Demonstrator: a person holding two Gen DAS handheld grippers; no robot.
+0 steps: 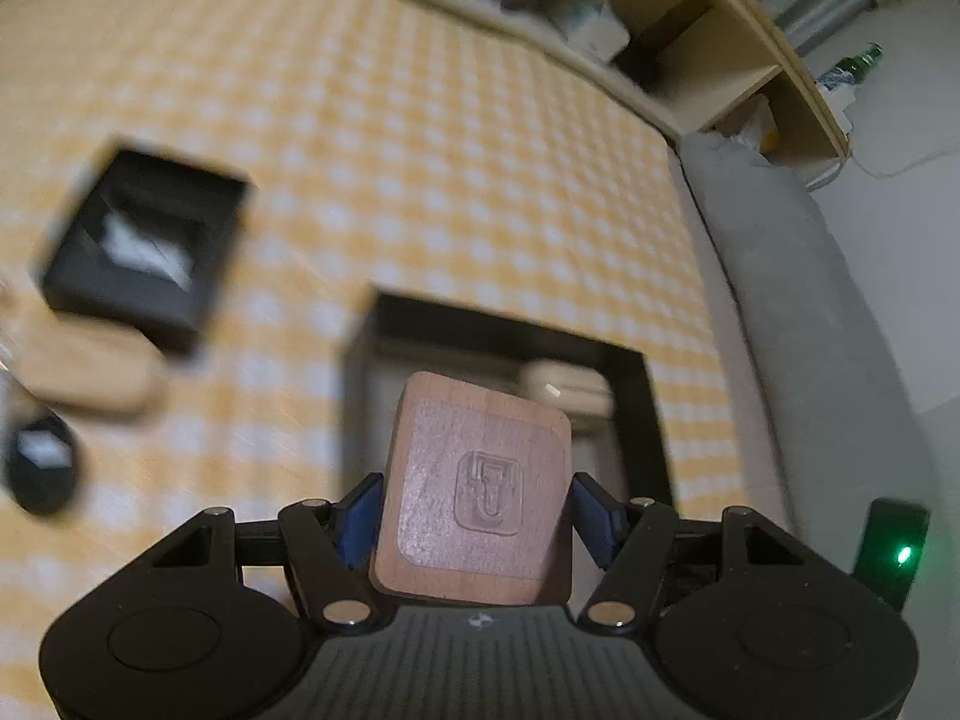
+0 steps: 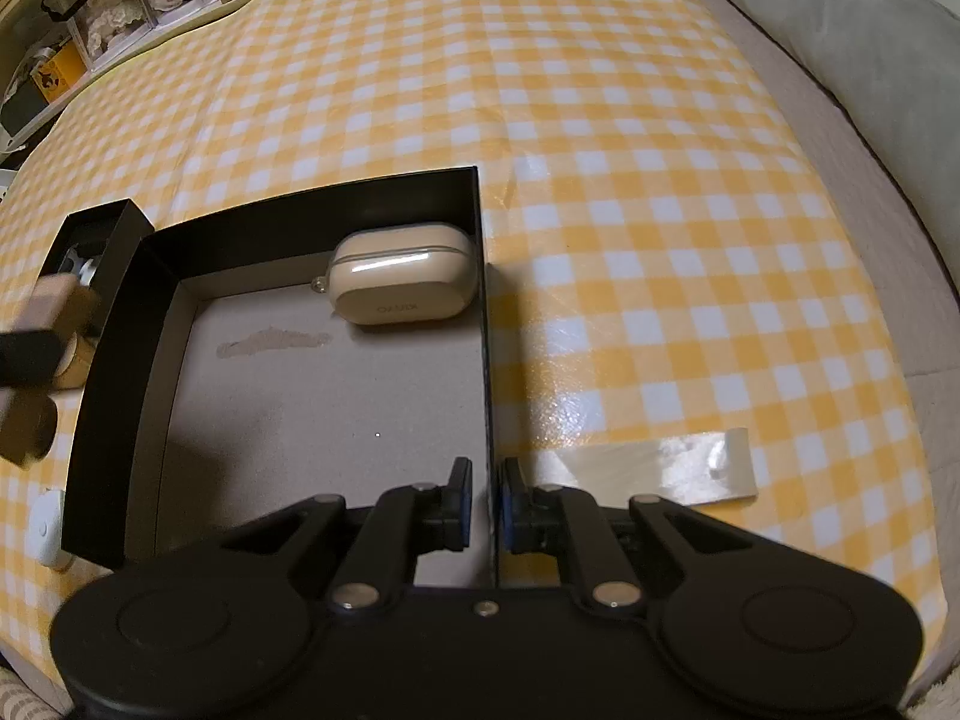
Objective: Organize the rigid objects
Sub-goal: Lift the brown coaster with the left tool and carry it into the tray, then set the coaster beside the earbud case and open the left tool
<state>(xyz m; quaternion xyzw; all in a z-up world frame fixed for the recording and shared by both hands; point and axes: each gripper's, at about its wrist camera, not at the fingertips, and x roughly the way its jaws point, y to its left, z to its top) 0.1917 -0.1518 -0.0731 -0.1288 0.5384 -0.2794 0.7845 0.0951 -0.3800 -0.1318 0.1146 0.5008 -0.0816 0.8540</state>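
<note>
Left tool (image 1: 474, 504) grips wooden block (image 1: 477, 489) above box (image 2: 486, 300); right tool (image 2: 485, 501) pinches box wall, likely steadying it.

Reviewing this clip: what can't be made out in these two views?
- Left wrist view: the wooden block held in the left tongs hides most of the black tray interior.
- Left wrist view: motion blur smears the small black box and the items beside it.
- Right wrist view: the tray wall pinched by the right tongs is seen edge-on.
- Right wrist view: the things at the left edge are blurred and cut off.
- The beige case lettering is too small to read.
</note>
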